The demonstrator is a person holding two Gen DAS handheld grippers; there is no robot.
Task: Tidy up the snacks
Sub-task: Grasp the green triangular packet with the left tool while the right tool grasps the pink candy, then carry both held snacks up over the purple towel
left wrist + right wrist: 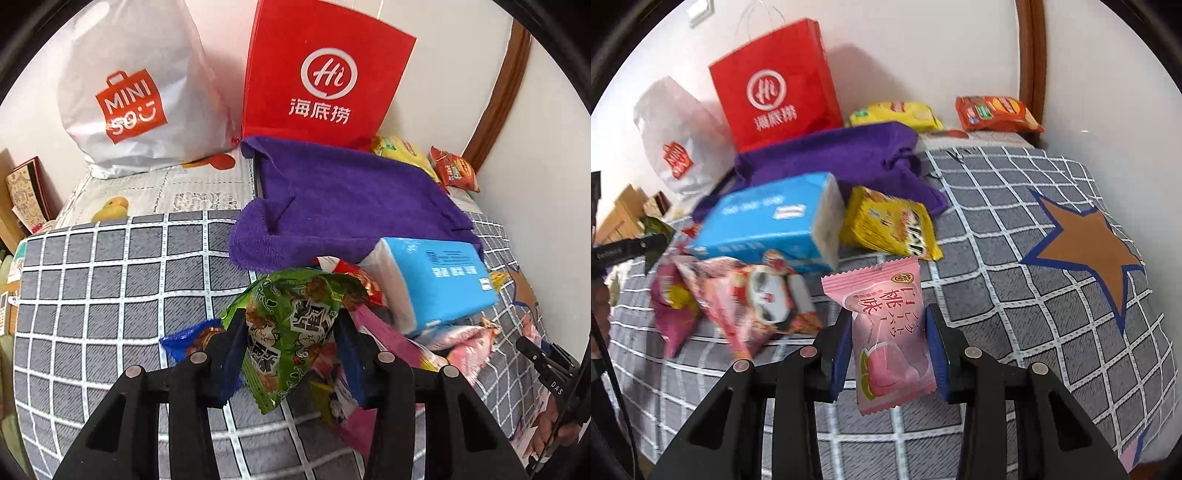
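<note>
My left gripper [290, 332] is shut on a green snack packet [291, 332] and holds it above the checked bedspread [110, 288]. My right gripper [888, 332] is shut on a pink peach-flavour packet [886, 325], lifted over the bedspread [1015, 295]. A pile of snacks lies by a blue tissue pack [439, 280], which also shows in the right wrist view [764, 221]: a panda packet [764, 291], a purple-pink packet [670, 310], a yellow packet [890, 225]. A blue packet [188, 339] lies behind my left fingers. The right gripper's tip [535, 350] shows at the left view's right edge.
A purple towel [340, 199] lies behind the pile. A red paper bag [321, 74] and a white Miniso bag [136, 92] stand against the wall. A yellow packet [897, 114] and an orange packet [993, 114] lie in the far corner. A star patch [1086, 251] marks the bedspread.
</note>
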